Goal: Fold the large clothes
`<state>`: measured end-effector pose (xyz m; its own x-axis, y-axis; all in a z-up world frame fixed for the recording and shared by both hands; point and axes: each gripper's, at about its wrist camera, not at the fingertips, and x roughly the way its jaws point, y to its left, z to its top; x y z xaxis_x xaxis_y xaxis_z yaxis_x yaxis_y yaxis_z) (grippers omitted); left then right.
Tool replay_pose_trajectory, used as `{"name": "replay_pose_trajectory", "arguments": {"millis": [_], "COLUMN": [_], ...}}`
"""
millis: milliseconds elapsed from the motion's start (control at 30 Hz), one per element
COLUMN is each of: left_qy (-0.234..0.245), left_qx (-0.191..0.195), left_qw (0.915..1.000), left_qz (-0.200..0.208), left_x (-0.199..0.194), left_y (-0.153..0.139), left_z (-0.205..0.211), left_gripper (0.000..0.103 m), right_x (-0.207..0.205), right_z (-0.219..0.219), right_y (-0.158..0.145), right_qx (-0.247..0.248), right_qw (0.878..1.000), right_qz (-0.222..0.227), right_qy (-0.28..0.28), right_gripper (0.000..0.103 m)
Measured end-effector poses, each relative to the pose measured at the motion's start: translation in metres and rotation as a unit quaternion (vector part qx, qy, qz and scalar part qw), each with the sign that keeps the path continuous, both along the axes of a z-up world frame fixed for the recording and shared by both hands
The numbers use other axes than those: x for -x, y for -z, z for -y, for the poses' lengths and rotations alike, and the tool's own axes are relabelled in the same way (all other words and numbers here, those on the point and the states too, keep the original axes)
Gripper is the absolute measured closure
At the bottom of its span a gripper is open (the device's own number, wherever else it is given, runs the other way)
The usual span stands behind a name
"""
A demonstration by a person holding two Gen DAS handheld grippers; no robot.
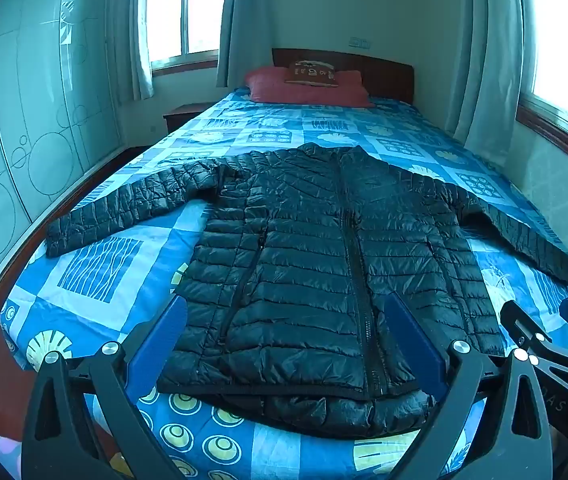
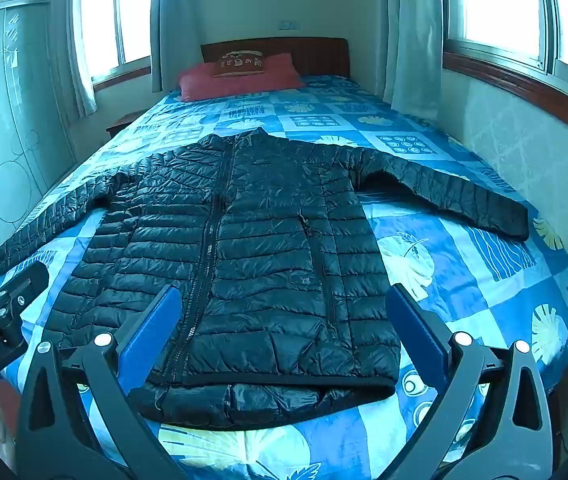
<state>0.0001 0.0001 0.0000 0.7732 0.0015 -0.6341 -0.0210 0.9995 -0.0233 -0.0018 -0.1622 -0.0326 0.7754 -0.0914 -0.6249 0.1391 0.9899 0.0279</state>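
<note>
Bed [image 1: 95, 264] with a blue patterned sheet, taken as landmark. At its far end: dark wooden headboard [image 1: 384, 68]; red pillow [image 1: 308, 90] against it; small brown cushion [image 1: 311, 73] on the pillow. Beside the far corner: low wooden nightstand [image 1: 181, 114]. Along one side: wardrobe [image 1: 35, 112] with circle-patterned doors. Behind and beside: windows [image 1: 181, 12] with pale curtains [image 1: 243, 20].

Both wrist views face the headboard [image 1: 344, 64] from the bed's [image 1: 83, 312] foot

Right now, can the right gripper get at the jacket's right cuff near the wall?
Probably yes. The right gripper is open above the hem, and only bare bedspread lies between it and the cuff.
</note>
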Motion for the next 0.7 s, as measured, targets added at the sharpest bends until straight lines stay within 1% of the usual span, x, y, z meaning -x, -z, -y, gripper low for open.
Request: {"name": "replay_pose_trajectory", "arguments": {"millis": [700], "left_qy": [0.0], "left_qx": [0.001], "left_qw": [1.0], "left_qz": [-0.001], "left_x": [0.0012], "left_y": [-0.0011], "left_z": [-0.0004], "left_gripper": [0.005], "right_x": [0.0015], "right_z": [-0.0014], "right_y": [0.0016], "right_qx": [0.002], "right_qw": [1.0], "right_qz": [0.007], "right_qy": [-0.001], "right_gripper": [0.002]}}
